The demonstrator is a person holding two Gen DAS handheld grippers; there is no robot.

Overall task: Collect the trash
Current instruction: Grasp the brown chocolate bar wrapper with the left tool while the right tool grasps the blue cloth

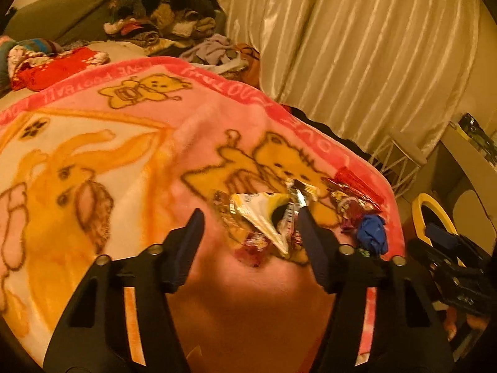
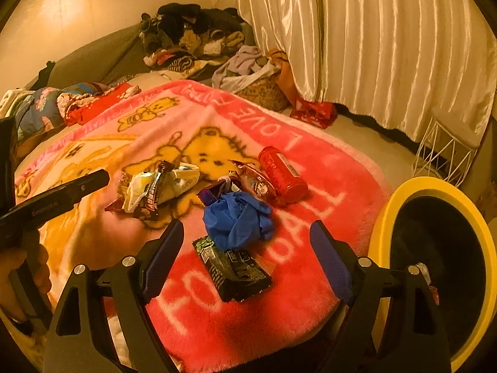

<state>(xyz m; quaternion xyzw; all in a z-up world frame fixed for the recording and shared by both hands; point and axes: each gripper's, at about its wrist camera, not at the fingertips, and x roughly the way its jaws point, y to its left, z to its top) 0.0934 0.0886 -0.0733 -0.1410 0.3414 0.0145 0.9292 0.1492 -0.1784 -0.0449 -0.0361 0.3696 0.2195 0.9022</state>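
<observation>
Trash lies on a pink cartoon blanket [image 2: 217,326]. In the left wrist view my left gripper [image 1: 251,217] stands open around a heap of white and yellow snack wrappers [image 1: 264,214]; its right finger is at the heap's edge and its left finger is clear of it. My right gripper [image 2: 247,225] is open over a black and green wrapper [image 2: 230,267], with a crumpled blue glove [image 2: 236,220] just past its tips. Beyond these lie a red can [image 2: 281,174], on its side, and a reddish wrapper [image 2: 254,180]. A yellow-rimmed black bin [image 2: 382,217] stands at the right.
A person's hand [image 2: 18,267] holds the left gripper's handle. Clothes are piled [image 2: 192,37] at the far end by the wall. A cream curtain [image 2: 388,46], a white wire stool [image 2: 444,152], a woven basket [image 2: 264,90] and a red cloth [image 2: 315,112] line the floor beyond the blanket's edge.
</observation>
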